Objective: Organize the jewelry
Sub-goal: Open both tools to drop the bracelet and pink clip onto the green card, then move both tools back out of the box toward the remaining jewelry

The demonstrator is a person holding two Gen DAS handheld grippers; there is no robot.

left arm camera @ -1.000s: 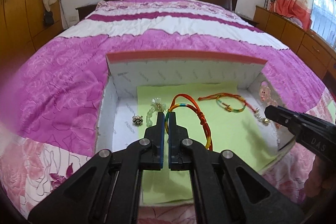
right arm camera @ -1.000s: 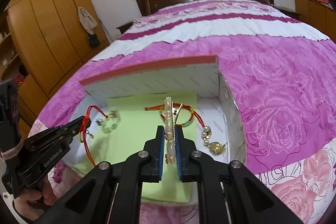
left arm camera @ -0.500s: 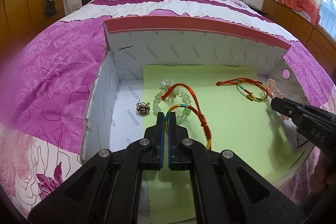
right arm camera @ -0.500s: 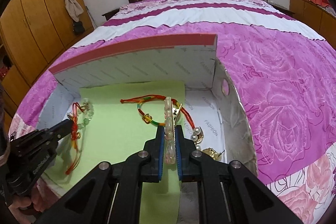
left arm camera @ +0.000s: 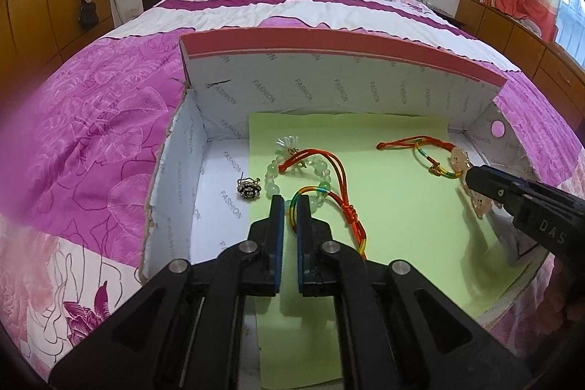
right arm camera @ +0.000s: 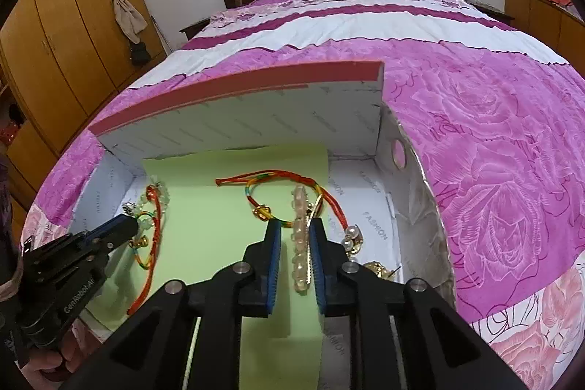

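A white cardboard box [left arm camera: 219, 148] lined with a green paper sheet [left arm camera: 395, 225] lies on the bed. My left gripper [left arm camera: 290, 203] is shut on a red and rainbow cord bracelet [left arm camera: 343, 185] that lies over a green bead bracelet [left arm camera: 272, 170]. In the right wrist view my right gripper [right arm camera: 295, 225] has its jaws opening. A pale pink bead bracelet [right arm camera: 299, 243] stands on edge between them, with a gap on its left side. A second cord bracelet [right arm camera: 278, 180] lies just ahead of it. The left gripper [right arm camera: 128, 227] shows at the left of that view.
A small silver piece [left arm camera: 248, 189] rests on the box floor left of the sheet. Pearl earrings [right arm camera: 351, 236] and a gold piece [right arm camera: 380, 269] lie right of the sheet. The box's tall back wall [right arm camera: 256, 119] stands behind. Pink floral bedding [right arm camera: 493, 152] surrounds the box.
Both grippers have come lower and closer into the box. The right jaws have spread apart around the pink bead bracelet. The left gripper stays shut on the cord.
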